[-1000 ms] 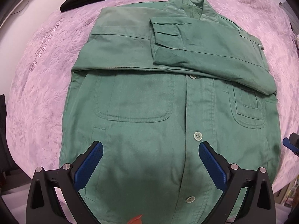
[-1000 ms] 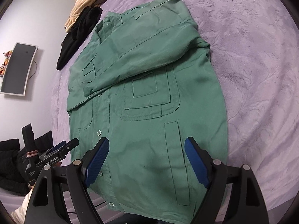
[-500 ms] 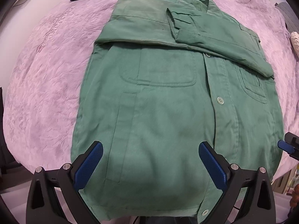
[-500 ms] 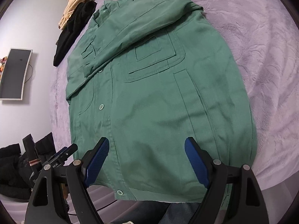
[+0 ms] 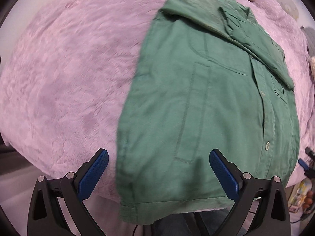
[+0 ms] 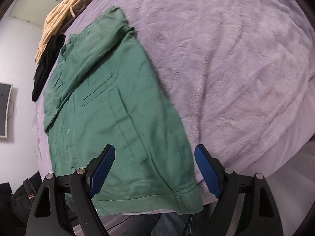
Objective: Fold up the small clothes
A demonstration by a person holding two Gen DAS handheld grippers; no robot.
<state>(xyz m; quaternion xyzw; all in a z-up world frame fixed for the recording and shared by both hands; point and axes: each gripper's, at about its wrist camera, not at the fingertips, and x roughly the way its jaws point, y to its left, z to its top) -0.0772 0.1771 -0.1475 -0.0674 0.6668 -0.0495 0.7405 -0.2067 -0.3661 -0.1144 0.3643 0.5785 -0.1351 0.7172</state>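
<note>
A green button-up shirt point(image 5: 212, 106) lies front up on the lilac bedspread point(image 5: 65, 74), both sleeves folded across its chest. Its hem hangs over the near bed edge. My left gripper point(image 5: 158, 175) is open and empty, hovering above the shirt's lower left corner. In the right wrist view the same shirt point(image 6: 118, 110) lies left of centre, and my right gripper point(image 6: 154, 169) is open and empty above its lower right corner. The blue tip of the right gripper point(image 5: 303, 163) shows at the right edge of the left wrist view.
A black garment point(image 6: 47, 63) and a beige knitted one point(image 6: 65, 13) lie beyond the collar at the far end of the bed. A monitor point(image 6: 4, 110) hangs on the wall at left. Dark bags point(image 6: 17, 196) sit on the floor. The bedspread point(image 6: 236, 68) stretches wide to the right.
Both grippers have drawn back toward the hem and spread apart, the left one sliding to the shirt's left corner and the right one to its right corner. Both stay open.
</note>
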